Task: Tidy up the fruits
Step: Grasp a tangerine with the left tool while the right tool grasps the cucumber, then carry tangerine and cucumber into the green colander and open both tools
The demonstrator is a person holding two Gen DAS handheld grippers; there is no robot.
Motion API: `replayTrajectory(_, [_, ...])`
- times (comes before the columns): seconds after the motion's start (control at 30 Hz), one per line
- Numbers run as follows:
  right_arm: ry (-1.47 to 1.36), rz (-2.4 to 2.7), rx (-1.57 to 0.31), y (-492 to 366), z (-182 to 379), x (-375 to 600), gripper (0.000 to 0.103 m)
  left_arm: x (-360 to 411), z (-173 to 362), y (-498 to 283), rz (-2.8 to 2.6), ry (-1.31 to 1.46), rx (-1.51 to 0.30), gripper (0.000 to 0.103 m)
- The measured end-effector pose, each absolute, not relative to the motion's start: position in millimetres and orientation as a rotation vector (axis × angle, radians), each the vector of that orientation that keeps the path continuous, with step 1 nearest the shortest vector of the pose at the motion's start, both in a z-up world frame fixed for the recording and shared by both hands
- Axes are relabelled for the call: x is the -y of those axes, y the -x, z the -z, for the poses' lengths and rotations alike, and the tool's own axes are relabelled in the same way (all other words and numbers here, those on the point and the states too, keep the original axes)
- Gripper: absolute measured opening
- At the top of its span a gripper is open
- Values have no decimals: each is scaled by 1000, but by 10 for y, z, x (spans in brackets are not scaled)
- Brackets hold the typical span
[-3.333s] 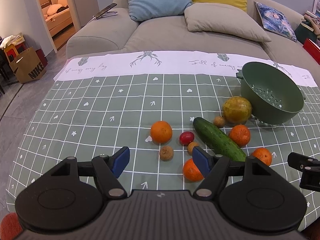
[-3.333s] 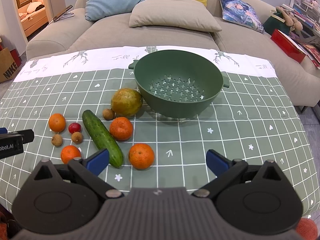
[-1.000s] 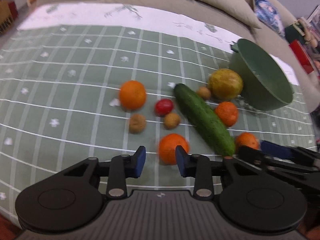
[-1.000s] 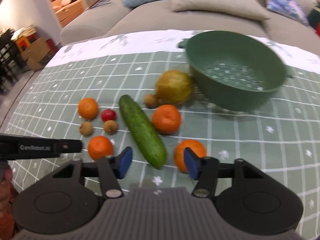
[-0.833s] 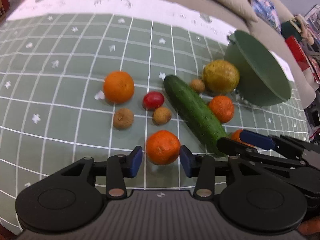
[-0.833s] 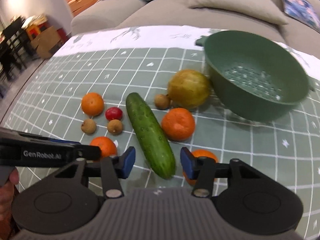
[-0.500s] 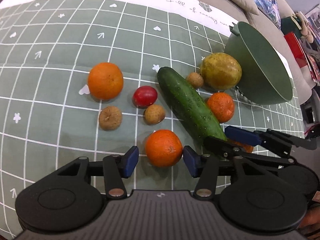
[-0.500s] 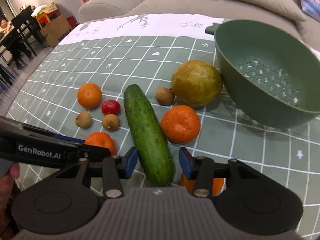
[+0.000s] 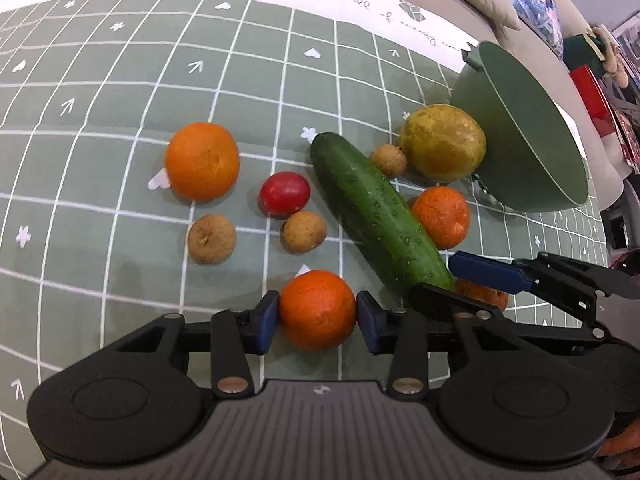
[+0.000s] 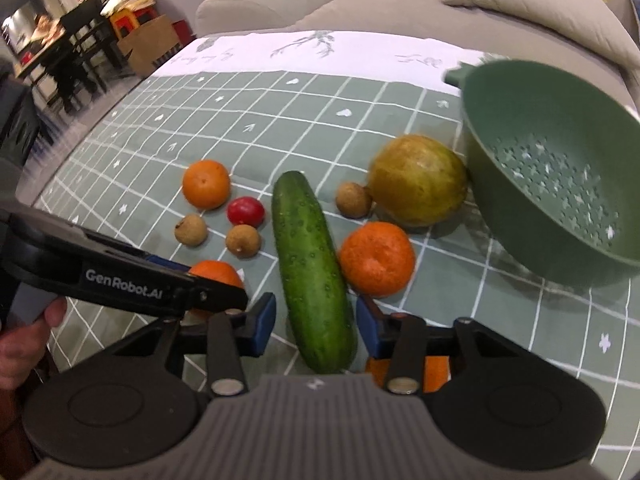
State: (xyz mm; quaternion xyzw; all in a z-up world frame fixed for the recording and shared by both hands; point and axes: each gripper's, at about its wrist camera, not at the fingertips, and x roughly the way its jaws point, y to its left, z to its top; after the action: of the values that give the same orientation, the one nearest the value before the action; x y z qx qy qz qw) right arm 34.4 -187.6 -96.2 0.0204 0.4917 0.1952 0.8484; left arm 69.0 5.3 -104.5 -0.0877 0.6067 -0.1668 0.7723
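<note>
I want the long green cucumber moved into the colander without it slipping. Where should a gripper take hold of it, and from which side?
Grip the long green cucumber across its narrow width, probably nearer mid-length than the end now between the right gripper pads, so it doesn't tip. Come from above: it lies flat on the cloth, with an orange mandarin close against one side.

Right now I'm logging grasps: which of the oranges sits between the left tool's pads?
The nearest orange, just below the two small brown fruits, between the closing left tool's pads; the other oranges lie clear of it.

The cucumber (image 10: pixel 312 268) lies left of the colander (image 10: pixel 560 184), oranges on both sides.
</note>
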Motion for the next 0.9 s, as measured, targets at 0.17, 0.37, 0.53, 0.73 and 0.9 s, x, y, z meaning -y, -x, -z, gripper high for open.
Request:
replayTrajectory(0.17, [94,-385,-959,-331,859,1627,42,-230,911,-655,326,188,-1266,46])
replayTrajectory(0.37, [286,-400,-951,-526,873,1345,45,-316,762,-668,282,139,-1237,46])
replayTrajectory(0.53, [422,-435,-962,-677,927,1164,45,-295,706,-663,270,113,-1224,46])
replayTrajectory(0.73, [529,-463,-978,-734,1032,1035,45,-321,620,-631,266,112,-1207,46])
replayTrajectory(0.9, [607,-455,-947,-617,1122,949,35,-359,528,-571,254,111,-1194,46])
